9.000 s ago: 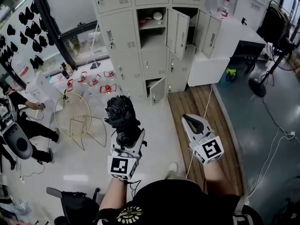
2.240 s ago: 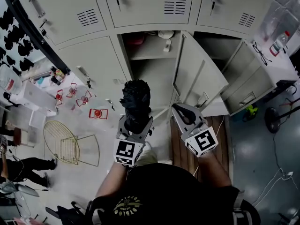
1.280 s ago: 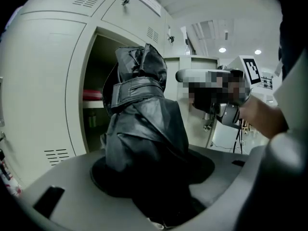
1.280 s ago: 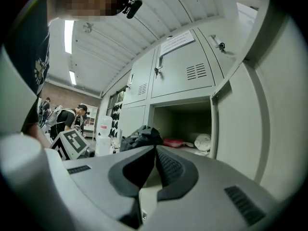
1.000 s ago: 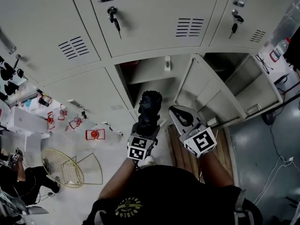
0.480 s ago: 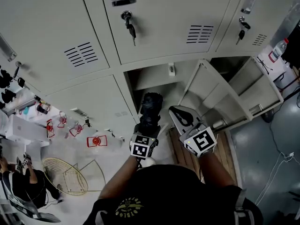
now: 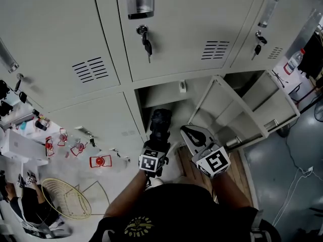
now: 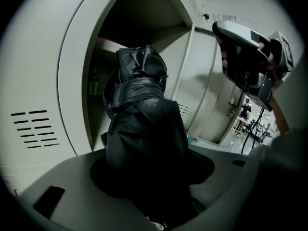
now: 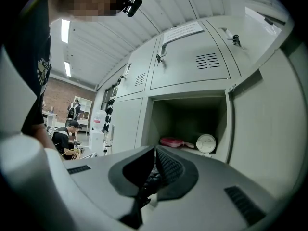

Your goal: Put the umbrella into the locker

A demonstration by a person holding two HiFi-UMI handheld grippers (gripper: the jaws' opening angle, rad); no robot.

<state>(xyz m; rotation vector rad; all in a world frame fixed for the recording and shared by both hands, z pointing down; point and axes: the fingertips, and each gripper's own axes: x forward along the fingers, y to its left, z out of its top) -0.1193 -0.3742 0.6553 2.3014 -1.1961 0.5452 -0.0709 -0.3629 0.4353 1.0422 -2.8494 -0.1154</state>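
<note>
My left gripper is shut on a folded black umbrella, which points up and forward into the mouth of the open grey locker. In the left gripper view the umbrella fills the middle, its tip at the dark opening of the locker. The locker's door stands swung out to the right. My right gripper hovers just right of the umbrella, in front of that door, jaws together and holding nothing. Its own view looks at the locker's upper shelf.
A pink thing and a white round thing lie on the upper shelf. Keys hang in the locker doors above. A bottle stands at the far right. Red things and a wire frame sit on the floor at left.
The left gripper and the umbrella have sunk and moved forward towards the locker's opening. The lockers appear closer. The right gripper has barely shifted.
</note>
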